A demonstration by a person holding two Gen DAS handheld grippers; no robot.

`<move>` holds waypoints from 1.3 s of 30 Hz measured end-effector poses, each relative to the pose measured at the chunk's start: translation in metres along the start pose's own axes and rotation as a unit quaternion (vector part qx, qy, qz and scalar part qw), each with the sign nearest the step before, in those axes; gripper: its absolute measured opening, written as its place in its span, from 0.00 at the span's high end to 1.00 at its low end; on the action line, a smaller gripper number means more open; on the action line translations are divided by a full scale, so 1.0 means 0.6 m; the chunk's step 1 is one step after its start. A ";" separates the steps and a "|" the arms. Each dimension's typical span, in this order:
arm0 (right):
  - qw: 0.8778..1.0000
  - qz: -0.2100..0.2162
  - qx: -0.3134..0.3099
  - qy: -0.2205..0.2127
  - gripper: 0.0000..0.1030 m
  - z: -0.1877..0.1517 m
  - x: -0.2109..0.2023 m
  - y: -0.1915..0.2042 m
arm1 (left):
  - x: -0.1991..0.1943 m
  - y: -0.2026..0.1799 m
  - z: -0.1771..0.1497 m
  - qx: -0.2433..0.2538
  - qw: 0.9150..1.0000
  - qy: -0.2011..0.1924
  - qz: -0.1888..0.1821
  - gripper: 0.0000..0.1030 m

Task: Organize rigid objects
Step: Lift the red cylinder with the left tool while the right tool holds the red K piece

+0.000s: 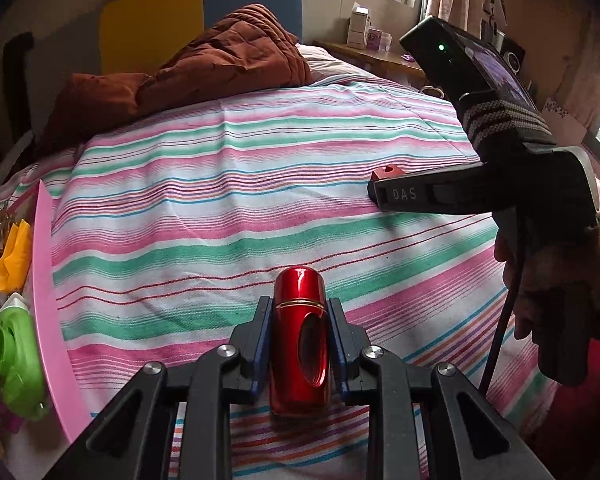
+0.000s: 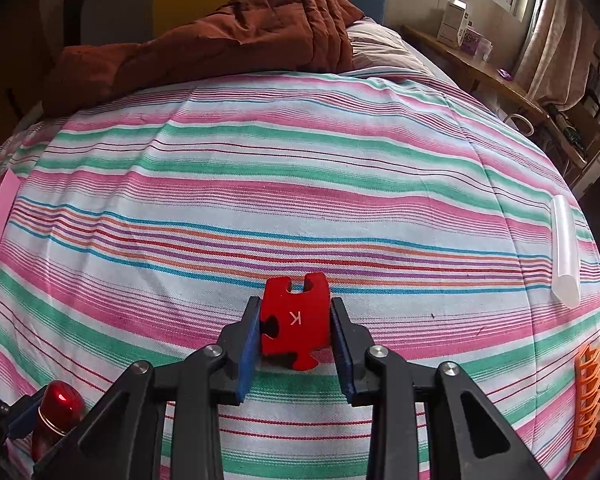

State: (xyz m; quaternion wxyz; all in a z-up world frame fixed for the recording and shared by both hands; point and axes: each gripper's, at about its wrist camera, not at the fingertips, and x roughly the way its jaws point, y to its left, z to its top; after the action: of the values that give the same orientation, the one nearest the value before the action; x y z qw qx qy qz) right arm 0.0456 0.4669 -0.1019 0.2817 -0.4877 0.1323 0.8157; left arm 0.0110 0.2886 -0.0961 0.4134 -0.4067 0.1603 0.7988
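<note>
My left gripper (image 1: 299, 310) is shut on a shiny red metallic cylinder (image 1: 299, 340) with a gold ring and an oval window, held just over the striped bedspread (image 1: 220, 208). The right wrist view catches that cylinder (image 2: 58, 412) at the bottom left. My right gripper (image 2: 296, 312) is shut on a flat red puzzle piece (image 2: 294, 320) marked K, low over the bed. From the left wrist view the right gripper (image 1: 380, 188) reaches in from the right, held by a gloved hand (image 1: 508, 132), with the red piece (image 1: 387, 172) peeking past its tip.
A pink sheet (image 1: 50, 300) lies along the bed's left edge beside a green plastic toy (image 1: 12, 360) and a yellow item (image 1: 14, 256). A clear tube (image 2: 565, 252) and an orange comb-like piece (image 2: 586, 400) lie at the right. A brown quilt (image 2: 228, 36) is heaped at the far end.
</note>
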 end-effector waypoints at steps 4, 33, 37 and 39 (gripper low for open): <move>1.000 -0.003 -0.006 -0.005 0.68 -0.001 0.001 0.002 | -0.010 0.005 -0.001 -0.005 1.000 0.002 0.006 0.75; 0.999 -0.017 -0.029 -0.030 0.69 -0.005 0.003 0.009 | -0.202 0.070 -0.005 -0.062 0.996 -0.055 0.036 0.75; 0.999 -0.021 -0.035 -0.032 0.69 -0.005 0.002 0.012 | -0.216 0.094 -0.016 -0.076 0.994 -0.057 0.045 0.75; 0.999 -0.022 -0.036 -0.033 0.69 -0.005 0.002 0.012 | -0.222 0.106 -0.022 -0.082 0.994 -0.058 0.050 0.75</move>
State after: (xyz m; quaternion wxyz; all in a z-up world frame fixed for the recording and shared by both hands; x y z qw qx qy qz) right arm 0.0431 0.4598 -0.1049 0.2861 -0.4735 0.0823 0.8290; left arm 0.0109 0.1715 -0.0050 0.3466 -0.3833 0.0901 0.8513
